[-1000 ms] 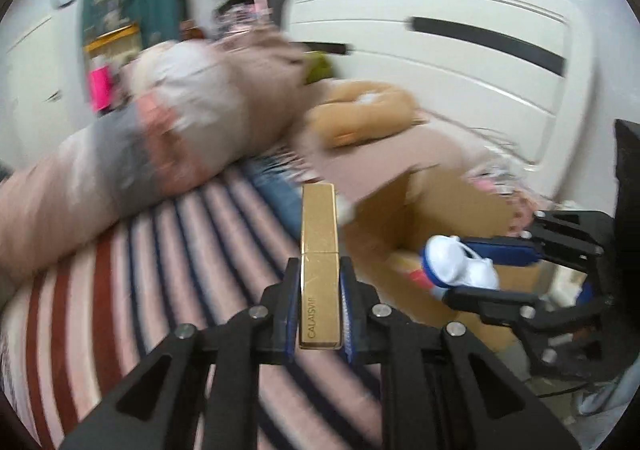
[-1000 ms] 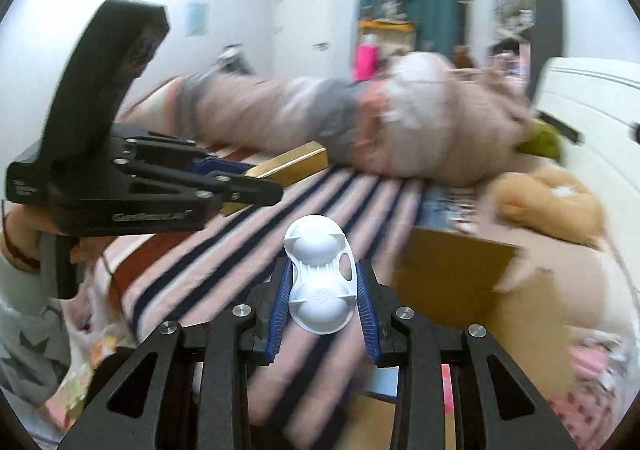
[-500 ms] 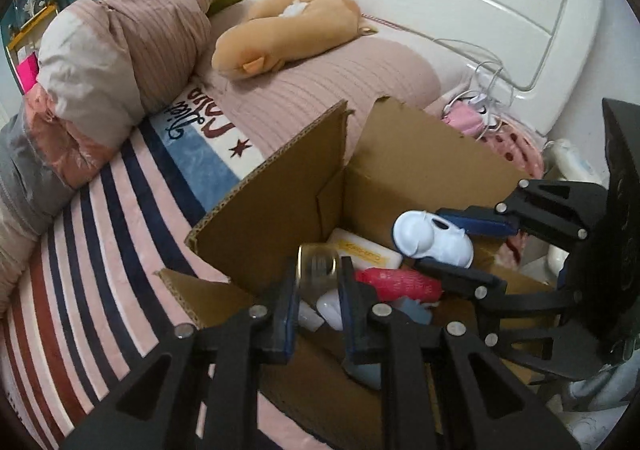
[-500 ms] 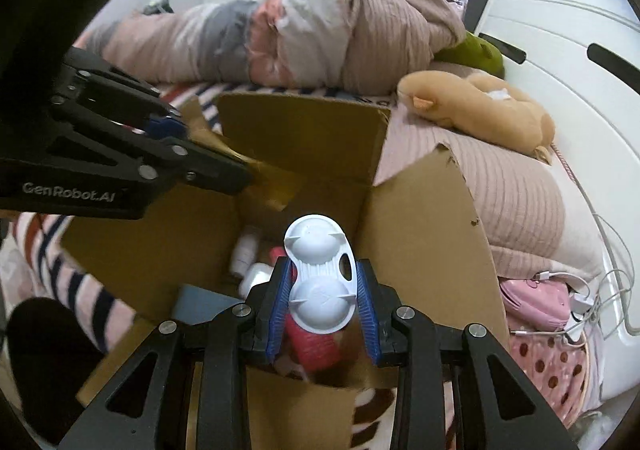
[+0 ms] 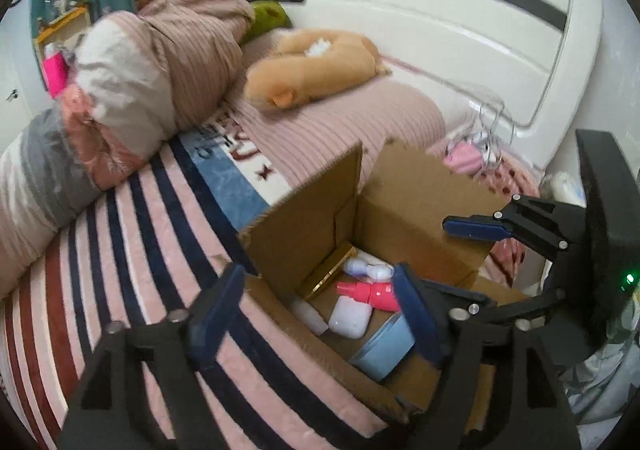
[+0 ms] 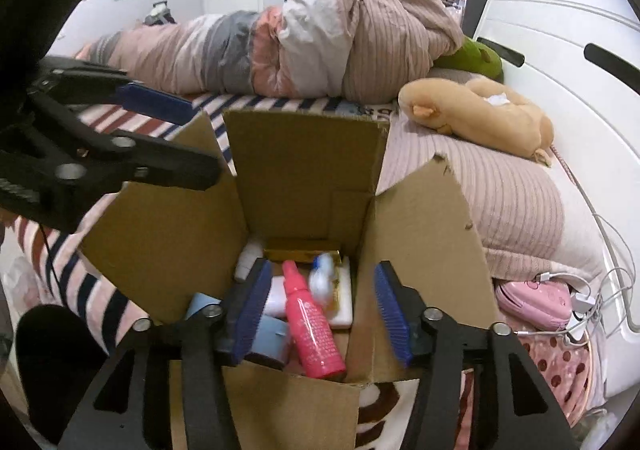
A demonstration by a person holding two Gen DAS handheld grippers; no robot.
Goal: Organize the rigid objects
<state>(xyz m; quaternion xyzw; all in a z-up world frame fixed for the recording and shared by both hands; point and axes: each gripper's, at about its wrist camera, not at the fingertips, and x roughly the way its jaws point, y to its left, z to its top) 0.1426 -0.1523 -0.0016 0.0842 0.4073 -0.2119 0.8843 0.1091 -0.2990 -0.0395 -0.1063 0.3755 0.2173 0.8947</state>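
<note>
box on bed, bottle inside

Nothing legible really: some lettering is printed on the blue bedspread panel, but it's blurred and can't be read.

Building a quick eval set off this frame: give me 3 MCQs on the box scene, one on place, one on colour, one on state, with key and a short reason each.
1. Where does the gold bar lie?
A. on the striped blanket
B. inside the cardboard box
C. between the left gripper's jaws

2. What colour is the spray bottle in the box?
A. pink
B. green
C. black

3. How does the right gripper stand?
A. clamped on a white case
B. shut with nothing in it
C. jaws apart, nothing gripped between them

Key:
1 B, the bar rests against the box's far inner wall.
2 A, its body and cap are bright pink in both views.
3 C, its jaws are opening above the box, with only the contents below seen through the gap; the left gripper is likewise opening and gripping nothing.
</note>
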